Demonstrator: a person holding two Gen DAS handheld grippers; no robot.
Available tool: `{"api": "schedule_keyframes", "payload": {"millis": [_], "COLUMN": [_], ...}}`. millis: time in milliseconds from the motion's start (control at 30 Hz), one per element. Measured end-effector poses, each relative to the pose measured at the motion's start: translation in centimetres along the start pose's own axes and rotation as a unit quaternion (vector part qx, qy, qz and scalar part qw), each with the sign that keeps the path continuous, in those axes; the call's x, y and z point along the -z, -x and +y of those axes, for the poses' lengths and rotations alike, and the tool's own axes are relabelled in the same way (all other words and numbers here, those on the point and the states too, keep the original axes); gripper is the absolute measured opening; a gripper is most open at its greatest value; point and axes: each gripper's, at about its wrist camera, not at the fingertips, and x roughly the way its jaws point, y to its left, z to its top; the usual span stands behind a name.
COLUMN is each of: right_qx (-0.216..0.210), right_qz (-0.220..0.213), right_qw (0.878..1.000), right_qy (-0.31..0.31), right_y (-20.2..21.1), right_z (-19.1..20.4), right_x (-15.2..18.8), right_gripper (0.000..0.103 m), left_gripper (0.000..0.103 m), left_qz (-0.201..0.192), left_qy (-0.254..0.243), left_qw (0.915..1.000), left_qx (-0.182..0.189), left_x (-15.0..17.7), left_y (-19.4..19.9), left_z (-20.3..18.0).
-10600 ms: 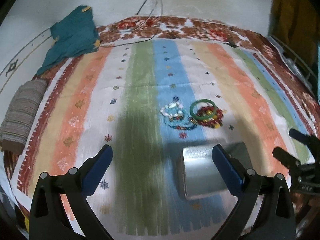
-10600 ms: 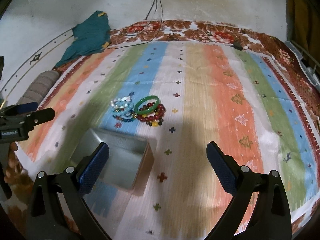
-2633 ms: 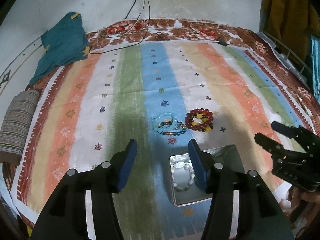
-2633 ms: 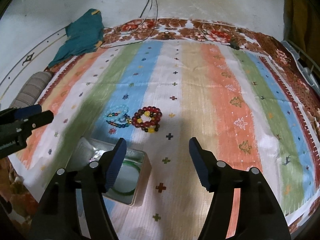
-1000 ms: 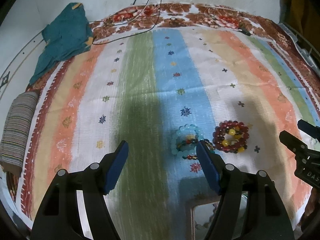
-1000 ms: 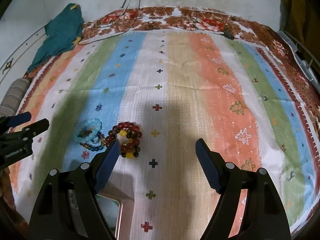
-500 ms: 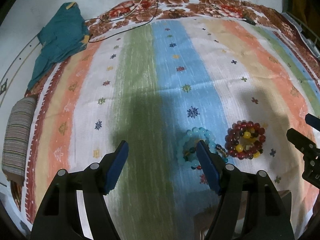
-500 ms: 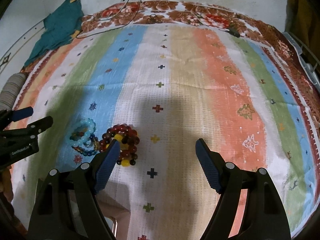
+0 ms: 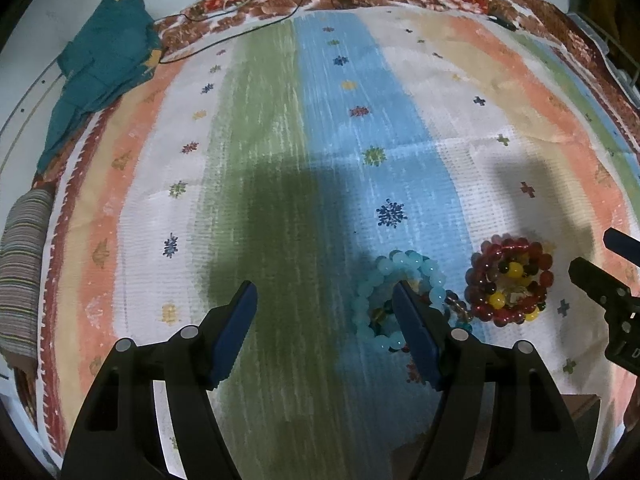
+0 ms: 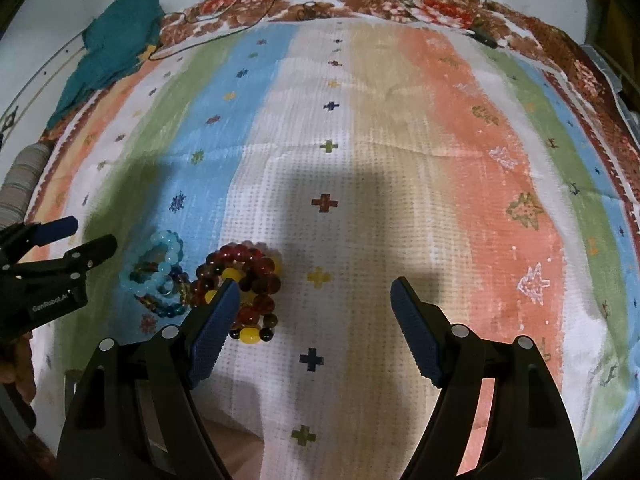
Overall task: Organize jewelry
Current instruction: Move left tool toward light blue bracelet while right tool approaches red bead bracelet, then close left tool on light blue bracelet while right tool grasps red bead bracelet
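Observation:
Two bead bracelet piles lie side by side on the striped cloth. A light blue bracelet rests on a darker multicoloured strand. To its right sits a dark red and yellow bracelet. My left gripper hangs open just left of the blue bracelet, its right finger covering part of it. My right gripper hangs open just right of the red bracelet, its left finger overlapping it. Neither holds anything. The tin box shows only as an edge at the bottom.
The striped cloth covers a bed with a flowered border. A teal garment and a striped fabric roll lie at the left, with black cables at the far edge. A hand shows at the lower left.
Both grippers have sunk and moved forward toward the bracelets, which now look larger and sit beside the fingers. The tin has slid almost out of the bottom of both views. Jaw openings are unchanged.

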Motion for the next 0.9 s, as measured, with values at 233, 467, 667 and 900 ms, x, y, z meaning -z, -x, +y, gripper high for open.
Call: {"api": "schedule_keyframes", "payload": {"millis": [233, 467, 667, 900], "right_qx": [-0.002, -0.017, -0.024, -0.035], "right_qz": [0.016, 0.032, 0.035, 0.039], "right_qw": [1.000, 0.999, 0.999, 0.999], "right_qy": [0.005, 0.000, 0.005, 0.017], "right_y": [-1.4, -2.9, -3.3, -3.6], "right_z": [0.4, 0.4, 0.7, 1.6], "right_x": [-0.3, -0.5, -0.6, -0.4], "right_gripper": [0.061, 0.050, 0.037, 0.015], "left_gripper": [0.070, 0.066, 0.059, 0.049], "left_qz": [0.015, 0.022, 0.039, 0.045], "left_qy": [-0.007, -0.006, -0.024, -0.035], "left_qw": [0.9999, 0.9997, 0.9989, 0.9984], "left_qx": [0.000, -0.001, 0.011, 0.004], "left_x": [-0.1, -0.6, -0.3, 0.2], "left_y": [-1.5, -2.4, -3.4, -4.4], "left_z": [-0.2, 0.0, -0.6, -0.9]}}
